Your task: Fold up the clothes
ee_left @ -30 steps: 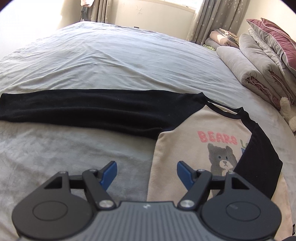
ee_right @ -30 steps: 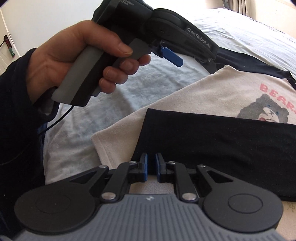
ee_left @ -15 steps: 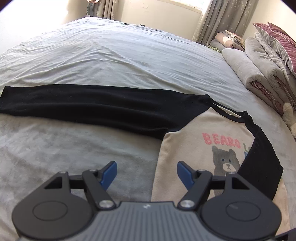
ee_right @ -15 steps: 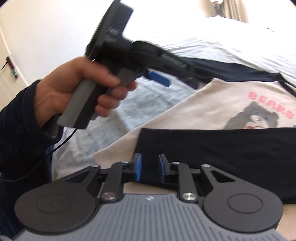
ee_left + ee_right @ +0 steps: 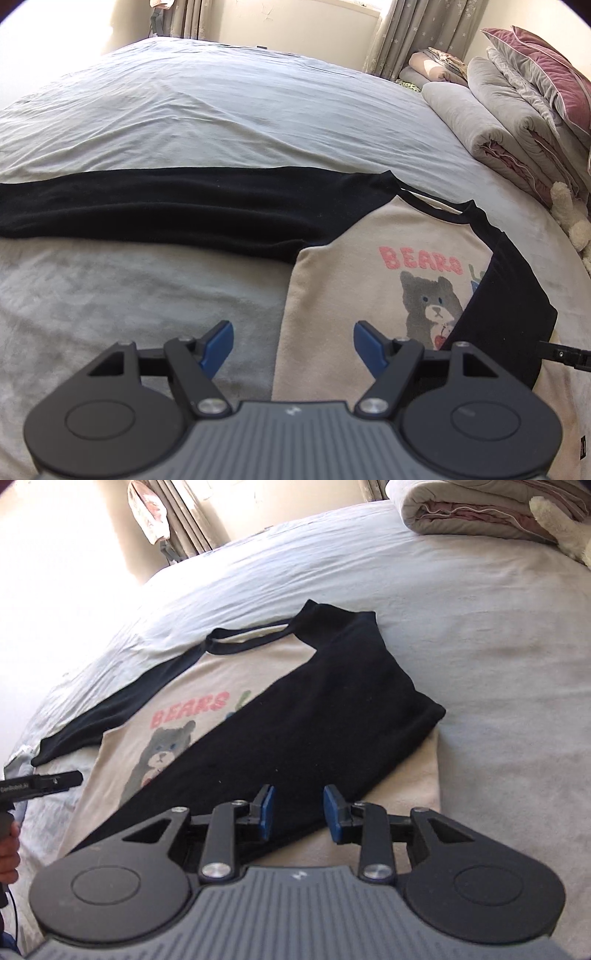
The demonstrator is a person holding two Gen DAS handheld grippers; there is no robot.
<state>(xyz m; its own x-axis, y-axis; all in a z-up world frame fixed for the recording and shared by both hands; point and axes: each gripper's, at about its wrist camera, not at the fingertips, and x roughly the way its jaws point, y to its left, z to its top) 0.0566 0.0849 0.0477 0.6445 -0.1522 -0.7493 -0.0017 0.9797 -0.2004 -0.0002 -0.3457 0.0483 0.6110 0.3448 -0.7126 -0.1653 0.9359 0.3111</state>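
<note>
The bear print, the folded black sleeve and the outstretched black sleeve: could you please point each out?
bear print (image 5: pixel 428 302), left wrist view, on the bear's head.
folded black sleeve (image 5: pixel 314 720), right wrist view, mid-sleeve.
outstretched black sleeve (image 5: pixel 166 206), left wrist view, mid-sleeve.

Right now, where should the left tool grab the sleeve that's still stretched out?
Probably the cuff end of the outstretched black sleeve. It lies flat and straight across the bed, so pinch the cuff from its far-left end, then carry it over the cream body.
</note>
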